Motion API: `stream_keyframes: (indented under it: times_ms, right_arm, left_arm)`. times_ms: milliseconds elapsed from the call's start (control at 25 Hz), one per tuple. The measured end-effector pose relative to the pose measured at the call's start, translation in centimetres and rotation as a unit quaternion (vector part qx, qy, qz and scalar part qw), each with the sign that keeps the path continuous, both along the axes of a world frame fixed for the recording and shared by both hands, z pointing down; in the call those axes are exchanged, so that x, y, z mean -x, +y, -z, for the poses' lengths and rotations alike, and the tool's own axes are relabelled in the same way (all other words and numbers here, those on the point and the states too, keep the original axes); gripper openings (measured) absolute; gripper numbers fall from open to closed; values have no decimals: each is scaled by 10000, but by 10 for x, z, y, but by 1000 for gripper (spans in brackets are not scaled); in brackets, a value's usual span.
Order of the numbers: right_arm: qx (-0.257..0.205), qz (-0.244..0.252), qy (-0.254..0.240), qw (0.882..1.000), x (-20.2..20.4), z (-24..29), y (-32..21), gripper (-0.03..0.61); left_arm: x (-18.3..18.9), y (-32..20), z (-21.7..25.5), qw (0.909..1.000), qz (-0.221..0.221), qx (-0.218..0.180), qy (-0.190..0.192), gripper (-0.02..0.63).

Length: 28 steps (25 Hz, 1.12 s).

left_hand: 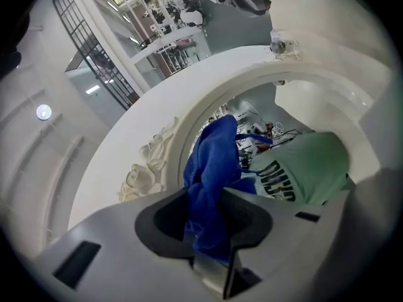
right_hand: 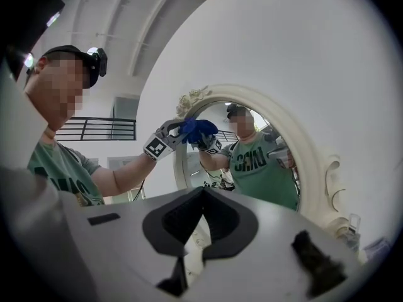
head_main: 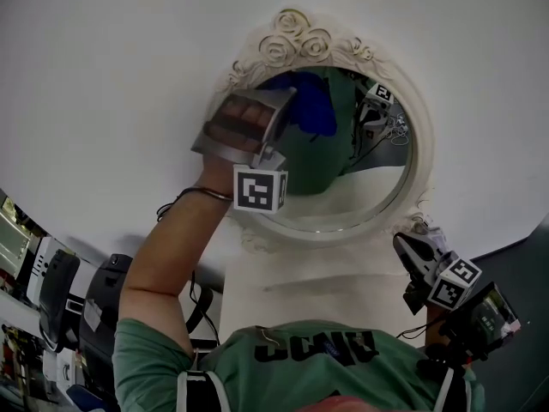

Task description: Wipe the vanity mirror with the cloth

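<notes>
The oval vanity mirror [head_main: 360, 157] has a cream frame [head_main: 296, 41] carved with roses and stands against a white wall. My left gripper [head_main: 281, 103] is raised to the glass's upper left and shut on a bunched blue cloth [head_main: 310, 110], which touches the glass. In the left gripper view the cloth [left_hand: 213, 168] hangs between the jaws of the left gripper [left_hand: 217, 200], beside the frame's roses [left_hand: 148, 168]. My right gripper [head_main: 405, 245] sits low by the frame's bottom right, shut and empty. The right gripper view shows the right gripper [right_hand: 203, 192], the mirror [right_hand: 258, 162] and the cloth [right_hand: 198, 129].
A white pedestal [head_main: 292, 281] stands below the mirror. Black equipment [head_main: 77, 299] fills the lower left corner. Dark floor [head_main: 519, 260] shows at the right. The glass reflects a person in a green shirt and a cluttered room.
</notes>
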State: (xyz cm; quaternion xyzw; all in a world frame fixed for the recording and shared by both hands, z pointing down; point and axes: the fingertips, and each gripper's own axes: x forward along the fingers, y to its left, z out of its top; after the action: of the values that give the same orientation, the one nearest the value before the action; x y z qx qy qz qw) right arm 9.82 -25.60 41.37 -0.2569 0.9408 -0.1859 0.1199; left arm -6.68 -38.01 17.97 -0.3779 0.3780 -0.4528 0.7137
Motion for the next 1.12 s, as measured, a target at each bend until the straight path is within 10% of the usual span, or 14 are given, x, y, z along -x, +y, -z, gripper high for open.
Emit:
stream_keyframes:
  times_ms: [720,1120]
  right_arm:
    - [-130,-139,-77,9998,1,3,24,11]
    - [-80,-106,227,9997,57,12,51,11]
  left_arm:
    - [-115,-26,-8,9951,-297,-60,-940,114]
    - [42,62,-50,9941,-64,253,-1055,114]
